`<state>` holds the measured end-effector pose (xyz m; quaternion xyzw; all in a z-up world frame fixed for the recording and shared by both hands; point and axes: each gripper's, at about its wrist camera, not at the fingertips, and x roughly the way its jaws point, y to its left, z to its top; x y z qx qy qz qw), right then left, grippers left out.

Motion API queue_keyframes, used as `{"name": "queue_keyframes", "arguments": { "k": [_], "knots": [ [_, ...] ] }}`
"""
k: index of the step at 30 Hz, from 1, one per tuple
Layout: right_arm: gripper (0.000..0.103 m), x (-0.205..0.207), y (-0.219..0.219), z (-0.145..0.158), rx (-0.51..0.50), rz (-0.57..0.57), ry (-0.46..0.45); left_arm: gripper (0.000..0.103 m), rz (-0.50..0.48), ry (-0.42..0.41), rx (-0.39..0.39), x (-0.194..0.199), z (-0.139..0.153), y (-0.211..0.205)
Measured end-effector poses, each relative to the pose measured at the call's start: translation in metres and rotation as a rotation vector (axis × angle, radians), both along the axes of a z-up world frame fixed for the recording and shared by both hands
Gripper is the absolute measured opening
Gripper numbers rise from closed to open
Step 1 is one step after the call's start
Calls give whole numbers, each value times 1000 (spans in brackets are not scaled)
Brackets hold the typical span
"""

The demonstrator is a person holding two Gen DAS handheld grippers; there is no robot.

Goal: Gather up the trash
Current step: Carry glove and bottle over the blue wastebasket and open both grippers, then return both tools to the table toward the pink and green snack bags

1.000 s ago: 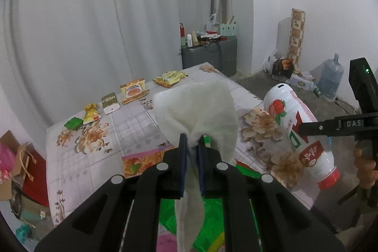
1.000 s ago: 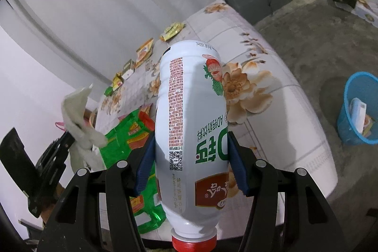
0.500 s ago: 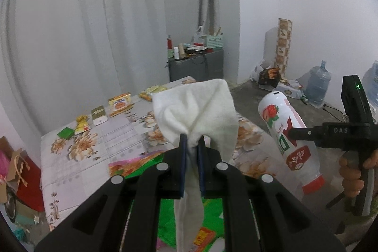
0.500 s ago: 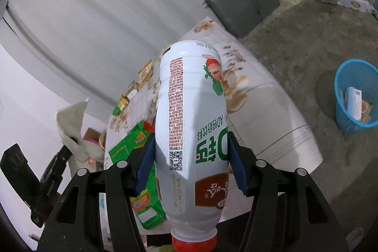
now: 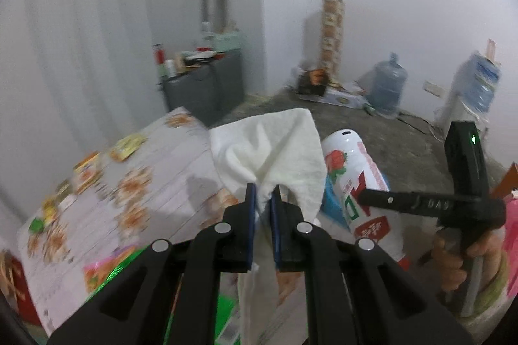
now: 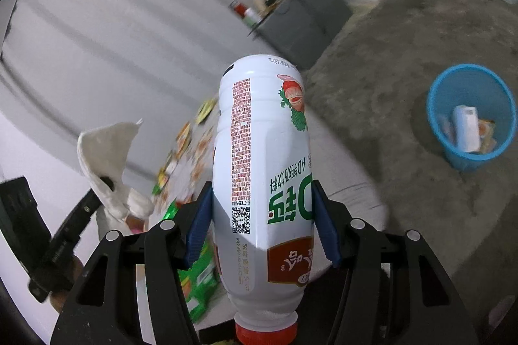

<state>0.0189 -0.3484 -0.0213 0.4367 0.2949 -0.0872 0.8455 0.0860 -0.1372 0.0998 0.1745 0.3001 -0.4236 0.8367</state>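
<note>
White plastic drink bottle (image 6: 262, 170) is clamped mid-body in your right hand-held gripper (image 6: 262, 222) — light, slick, squeezable. Your left hand-held gripper (image 5: 264, 205) pinches the limp white paper towel (image 5: 275, 150); blue bin (image 6: 433, 108) waits on the floor.

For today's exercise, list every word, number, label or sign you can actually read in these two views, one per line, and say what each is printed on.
"450mL": near the base of the white bottle, right wrist view.
"AD": on the bottle's green lettering; the Chinese characters beside it are too unclear to quote.
"DAS": on the black arm of the right gripper, left wrist view.
QR code, red small print, red label script: unreadable.
Wrappers on the table: blurred.
</note>
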Motion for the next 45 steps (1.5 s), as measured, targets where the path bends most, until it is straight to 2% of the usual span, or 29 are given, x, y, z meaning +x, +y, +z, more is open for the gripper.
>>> {"name": "queue_keyframes", "arguments": {
  "k": [4,9,13,16,20,21,22,24,26,29,33,36,40,42,45],
  "knots": [
    [55,-25,-41,-20,22,-136,37,9,-115,27,72,-1,-8,-76],
    [55,-52,-92,-57,65,-301,112,9,-250,146,189,0,-50,-189],
    [55,-60,-137,-104,133,-397,226,9,-281,260,280,1,-100,-264],
    [55,-62,-163,-125,144,-427,294,9,-289,257,334,-2,-127,-310],
    [56,-48,-207,-144,146,-441,351,11,-307,256,347,-4,-161,-367],
    [58,-41,-220,-150,135,-443,372,21,-299,259,344,-2,-169,-382],
    [65,-34,-234,-158,116,-444,398,46,-291,258,337,2,-178,-395],
    [72,-29,-251,-176,87,-466,463,74,-243,221,336,7,-190,-408],
    [72,-33,-257,-190,85,-496,529,74,-201,201,328,11,-200,-412],
    [72,-47,-247,-192,107,-528,499,74,-205,249,342,17,-208,-400],
    [72,-52,-216,-176,57,-526,491,74,-201,220,340,26,-194,-369],
    [72,-51,-199,-162,30,-523,478,75,-184,244,309,36,-166,-332],
    [72,-33,-173,-128,-47,-463,436,77,-144,246,274,43,-123,-268],
    [74,-27,-153,-103,-92,-414,392,78,-116,238,257,46,-99,-226],
    [78,-22,-122,-64,-149,-349,314,80,-65,241,186,50,-63,-160]
  ]
}}
